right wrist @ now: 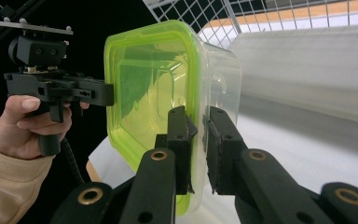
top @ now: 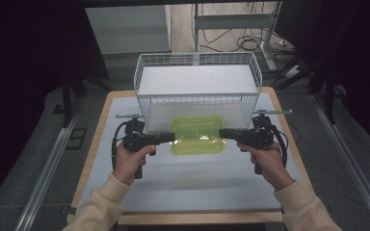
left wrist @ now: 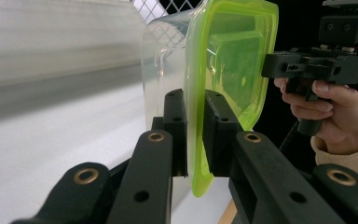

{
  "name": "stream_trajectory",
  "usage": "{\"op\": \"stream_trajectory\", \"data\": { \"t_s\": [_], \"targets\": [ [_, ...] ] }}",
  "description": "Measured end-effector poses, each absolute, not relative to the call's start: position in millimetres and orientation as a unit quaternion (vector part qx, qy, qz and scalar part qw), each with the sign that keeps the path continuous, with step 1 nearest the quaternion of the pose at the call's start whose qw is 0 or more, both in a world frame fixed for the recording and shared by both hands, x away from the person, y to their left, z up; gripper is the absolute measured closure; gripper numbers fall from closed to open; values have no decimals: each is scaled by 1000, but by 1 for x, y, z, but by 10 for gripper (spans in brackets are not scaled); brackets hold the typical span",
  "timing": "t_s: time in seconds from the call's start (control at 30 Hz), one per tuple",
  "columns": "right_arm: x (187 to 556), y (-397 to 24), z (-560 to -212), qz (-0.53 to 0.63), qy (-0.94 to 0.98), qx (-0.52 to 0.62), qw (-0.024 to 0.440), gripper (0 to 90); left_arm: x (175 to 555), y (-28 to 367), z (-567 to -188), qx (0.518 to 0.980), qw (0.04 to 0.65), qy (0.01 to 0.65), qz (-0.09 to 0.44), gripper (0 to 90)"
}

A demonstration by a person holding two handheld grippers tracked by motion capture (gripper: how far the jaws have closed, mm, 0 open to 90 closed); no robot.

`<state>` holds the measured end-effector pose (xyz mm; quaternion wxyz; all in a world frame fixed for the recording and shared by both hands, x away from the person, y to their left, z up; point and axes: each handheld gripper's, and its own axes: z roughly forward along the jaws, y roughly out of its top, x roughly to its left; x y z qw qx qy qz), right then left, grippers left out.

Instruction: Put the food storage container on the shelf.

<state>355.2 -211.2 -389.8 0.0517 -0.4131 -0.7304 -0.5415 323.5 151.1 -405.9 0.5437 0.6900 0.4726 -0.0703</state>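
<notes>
White wire basket (top: 197, 82) stands at the far end of the counter (top: 197, 187). Just in front of the basket, a clear box with a green lid (top: 197, 134) is held above the counter. The left hand-held gripper (top: 169, 137) is clamped on the lid's left rim, and the right hand-held gripper (top: 224, 133) is clamped on its right rim.

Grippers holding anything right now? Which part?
Both hold the clear container with green lid: left gripper clamps the lid's rim on one short side, right gripper the rim on the opposite side.
</notes>
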Motion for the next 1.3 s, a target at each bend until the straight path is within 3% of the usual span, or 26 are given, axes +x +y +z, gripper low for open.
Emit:
{"op": "stream_trajectory", "data": {
  "t_s": [1.3],
  "targets": [
    [388, -209, -334, -552, -730, -402, 29, 813, 363, 152, -348, 692, 546, 468, -61, 809]
  ]
}}
